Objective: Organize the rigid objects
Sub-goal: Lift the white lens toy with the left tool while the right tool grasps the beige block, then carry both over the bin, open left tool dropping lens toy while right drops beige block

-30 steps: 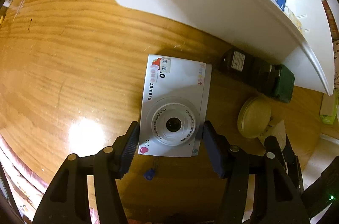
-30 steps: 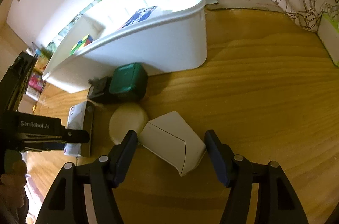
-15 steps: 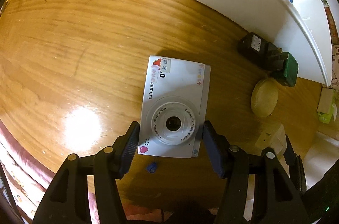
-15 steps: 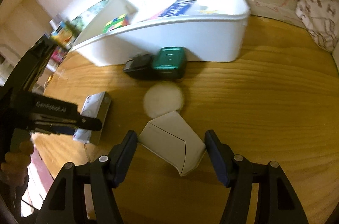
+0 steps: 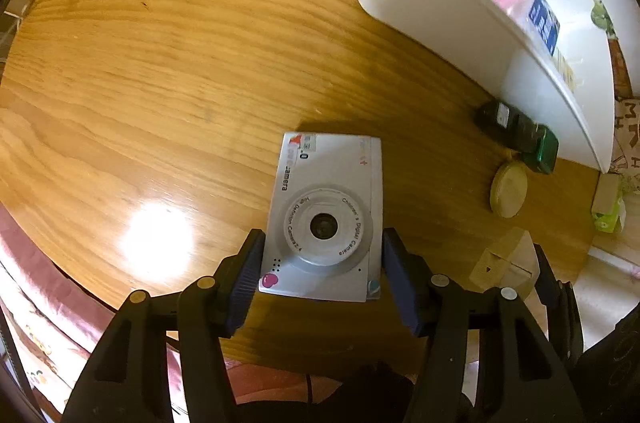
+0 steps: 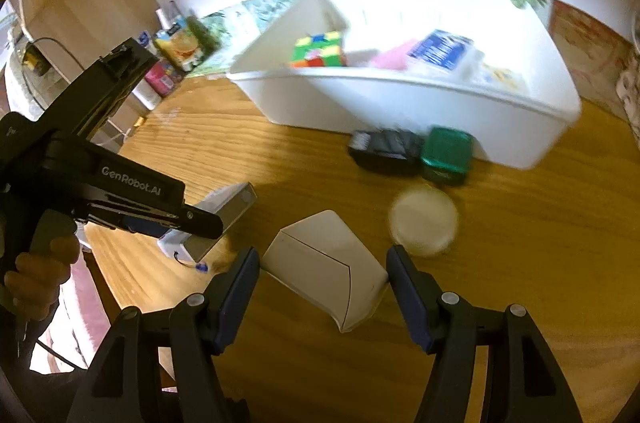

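A silver toy camera [image 5: 326, 211] sits lens-up between the pads of my left gripper [image 5: 322, 275], which is shut on its lower half and holds it above the wooden table [image 5: 160, 63]. From the right wrist the same camera [image 6: 228, 203] hangs off the table with its strap dangling. My right gripper [image 6: 324, 287] is shut on a white wedge-shaped box [image 6: 324, 267], also held above the table. Ahead stands a white bin [image 6: 400, 103] holding a colourful puzzle cube [image 6: 320, 49].
A black and green block [image 6: 408, 151] lies against the bin's front wall, with a pale round disc [image 6: 424, 219] just in front of it. A blue-labelled pack [image 6: 440, 51] and something pink lie in the bin. The table edge [image 5: 60, 263] runs at lower left. A hand [image 6: 36, 271] grips the left tool.
Both grippers have risen and travelled along the table with their loads. The bin's inside and the puzzle cube now show in both views. The right view has rolled.
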